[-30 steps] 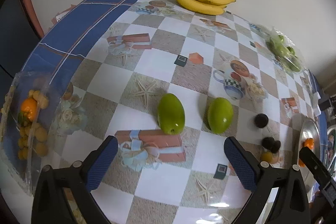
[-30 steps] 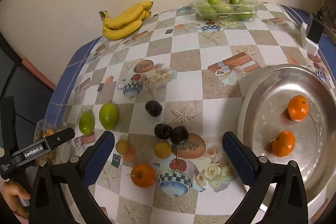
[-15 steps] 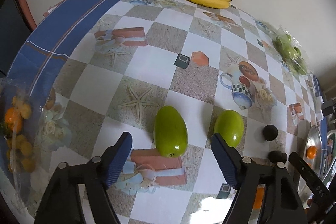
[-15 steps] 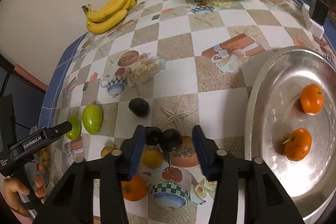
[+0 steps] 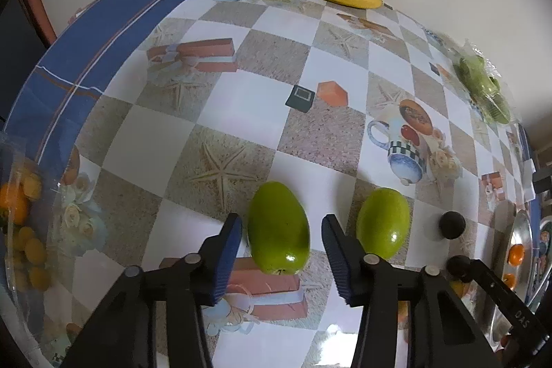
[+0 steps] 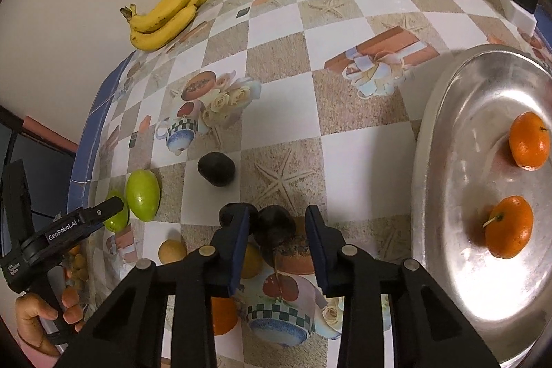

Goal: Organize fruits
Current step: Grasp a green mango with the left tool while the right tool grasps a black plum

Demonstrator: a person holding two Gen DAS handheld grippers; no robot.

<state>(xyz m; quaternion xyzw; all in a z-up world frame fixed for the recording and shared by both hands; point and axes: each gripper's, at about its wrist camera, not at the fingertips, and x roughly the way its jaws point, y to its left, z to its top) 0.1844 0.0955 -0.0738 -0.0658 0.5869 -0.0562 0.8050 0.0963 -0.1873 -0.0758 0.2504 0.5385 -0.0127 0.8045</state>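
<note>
Green mango (image 5: 278, 228) between left tongs (image 5: 280, 250); dark fruit (image 6: 276, 226) between right tongs (image 6: 276, 240).

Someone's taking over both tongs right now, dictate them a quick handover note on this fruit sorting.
Left tongs: open, straddling the nearer oval green fruit, not yet gripping.
Right tongs: open around a dark round fruit on the checkered tablecloth.
Done: two orange mandarins sit in the silver metal tray.
Left: second green fruit, other dark fruits, yellow fruits and an orange one remain loose.
</note>
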